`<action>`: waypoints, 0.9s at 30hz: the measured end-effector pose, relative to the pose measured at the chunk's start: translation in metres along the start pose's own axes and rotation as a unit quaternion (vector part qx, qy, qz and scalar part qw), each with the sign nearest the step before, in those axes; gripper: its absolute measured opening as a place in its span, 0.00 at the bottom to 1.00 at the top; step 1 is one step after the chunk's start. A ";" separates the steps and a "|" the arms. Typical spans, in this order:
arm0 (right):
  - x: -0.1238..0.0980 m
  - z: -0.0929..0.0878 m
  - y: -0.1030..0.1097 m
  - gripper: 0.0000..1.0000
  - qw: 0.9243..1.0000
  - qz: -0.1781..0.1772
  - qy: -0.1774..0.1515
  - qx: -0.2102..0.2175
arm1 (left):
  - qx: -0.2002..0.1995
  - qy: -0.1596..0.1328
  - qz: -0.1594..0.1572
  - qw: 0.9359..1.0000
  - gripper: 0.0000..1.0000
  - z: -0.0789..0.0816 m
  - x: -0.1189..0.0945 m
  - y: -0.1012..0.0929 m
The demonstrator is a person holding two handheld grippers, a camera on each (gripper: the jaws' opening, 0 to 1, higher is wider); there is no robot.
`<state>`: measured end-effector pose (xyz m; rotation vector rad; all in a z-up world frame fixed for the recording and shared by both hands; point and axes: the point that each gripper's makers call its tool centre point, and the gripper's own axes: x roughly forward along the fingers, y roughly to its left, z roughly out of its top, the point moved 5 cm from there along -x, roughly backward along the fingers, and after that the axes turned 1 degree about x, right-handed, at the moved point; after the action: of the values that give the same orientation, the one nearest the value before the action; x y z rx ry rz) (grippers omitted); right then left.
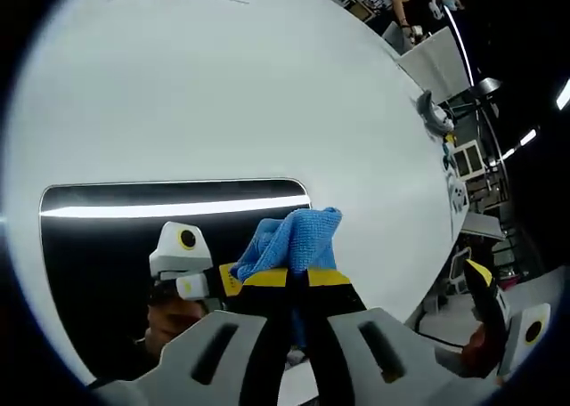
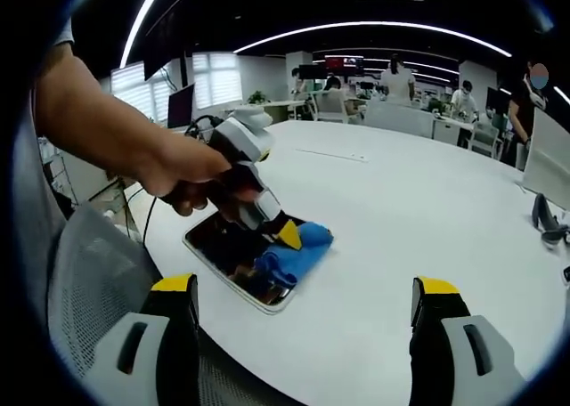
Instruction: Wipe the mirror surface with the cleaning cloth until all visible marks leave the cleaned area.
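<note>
We are in the wiping step. Our left claw (image 2: 287, 235) grips the blue cloth (image 2: 294, 255) tight, on the mirror (image 2: 227, 250) near the bench (image 2: 419, 219) edge. Our right claw (image 2: 303, 321) hangs wide (holding nothing). Next, we should rub across the glass.

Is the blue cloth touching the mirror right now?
Touching. In the right gripper view, the cloth, held in the left claw, lies across the mirror's edge with no gap visible.
</note>
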<state>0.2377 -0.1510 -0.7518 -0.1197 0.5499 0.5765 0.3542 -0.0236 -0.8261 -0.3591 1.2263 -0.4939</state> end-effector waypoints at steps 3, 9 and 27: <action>0.000 0.000 0.000 0.99 1.000 -0.001 0.000 -0.001 | 0.001 0.001 0.000 1.000 0.01 0.004 0.000 0.001; 0.000 0.000 -0.001 0.99 1.000 -0.001 0.000 -0.001 | 0.000 0.000 0.000 1.000 0.01 0.015 0.003 0.001; 0.000 0.000 -0.003 0.99 1.000 -0.005 0.000 0.003 | 0.015 0.001 0.003 1.000 0.01 0.045 0.015 0.002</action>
<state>0.2390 -0.1531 -0.7522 -0.1167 0.5514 0.5648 0.4010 -0.0301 -0.8257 -0.3295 1.2215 -0.5064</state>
